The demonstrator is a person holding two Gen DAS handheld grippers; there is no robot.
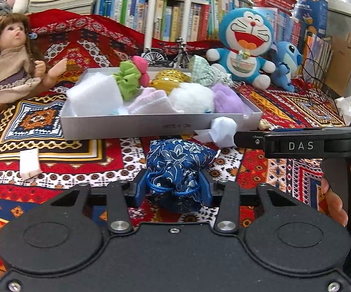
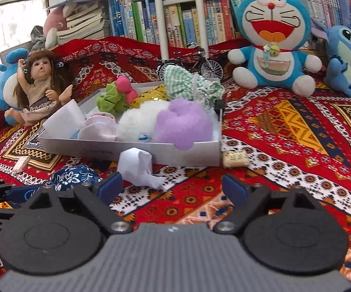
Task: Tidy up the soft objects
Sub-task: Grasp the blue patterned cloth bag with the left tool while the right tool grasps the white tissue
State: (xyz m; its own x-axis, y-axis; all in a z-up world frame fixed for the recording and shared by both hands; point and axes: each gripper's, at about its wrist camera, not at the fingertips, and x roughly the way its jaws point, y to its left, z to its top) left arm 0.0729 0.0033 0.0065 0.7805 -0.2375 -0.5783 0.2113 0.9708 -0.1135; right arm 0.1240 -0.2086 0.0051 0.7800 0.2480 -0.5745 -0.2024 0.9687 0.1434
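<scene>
Just in front of the white box [image 1: 151,124], on the patterned cloth, your left gripper [image 1: 173,189] fingers pinch the blue drawstring pouch [image 1: 175,160] at its gathered neck. Light, floppy, slippery brocade; grip cords too. Right gripper [image 2: 173,189] fingers spread, empty.

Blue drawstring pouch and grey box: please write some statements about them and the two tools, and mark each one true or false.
1. The left tool is closed on the blue drawstring pouch. True.
2. The pouch lies inside the grey box. False: it lies on the patterned cloth, in front of the box.
3. The right tool holds the crumpled white paper. False: its jaws stand open and empty, the paper lying just ahead of them.
4. A purple plush piece lies in the box. True.
5. The box is empty. False: several soft things fill it.
</scene>
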